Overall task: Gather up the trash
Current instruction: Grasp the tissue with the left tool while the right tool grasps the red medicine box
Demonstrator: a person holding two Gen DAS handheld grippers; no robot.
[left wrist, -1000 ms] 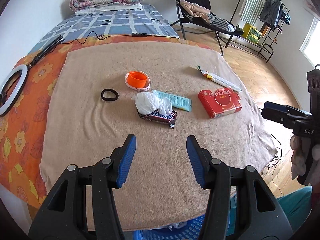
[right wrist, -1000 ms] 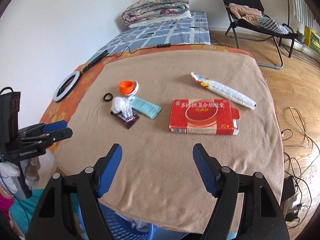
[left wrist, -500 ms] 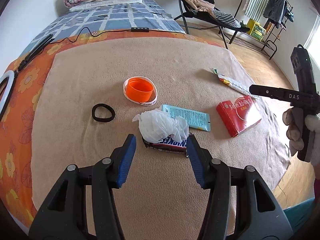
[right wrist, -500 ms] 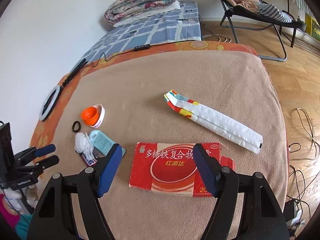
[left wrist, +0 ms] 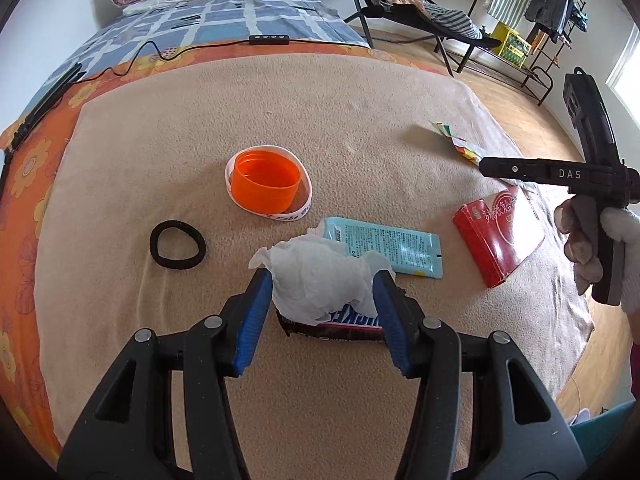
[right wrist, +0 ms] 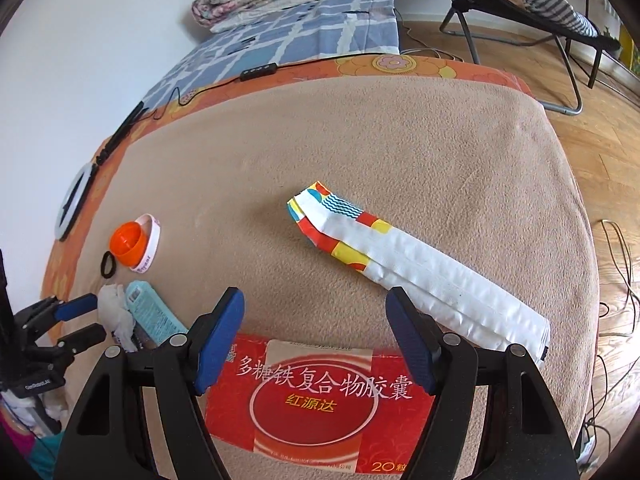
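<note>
The left gripper (left wrist: 322, 280) stands wide, its blue pads flanking the crumpled tissue (left wrist: 320, 276), which lies on a candy-bar wrapper (left wrist: 344, 322) whose long axis runs across the gap. The right gripper (right wrist: 316, 332), also wide, hangs over the red box (right wrist: 320, 404), probably not touching it; the box's length spans its fingers.

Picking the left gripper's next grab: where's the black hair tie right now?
In the left wrist view the black hair tie lies flat on the tan blanket, left of the crumpled tissue and just below-left of the orange cap, untouched.
</note>
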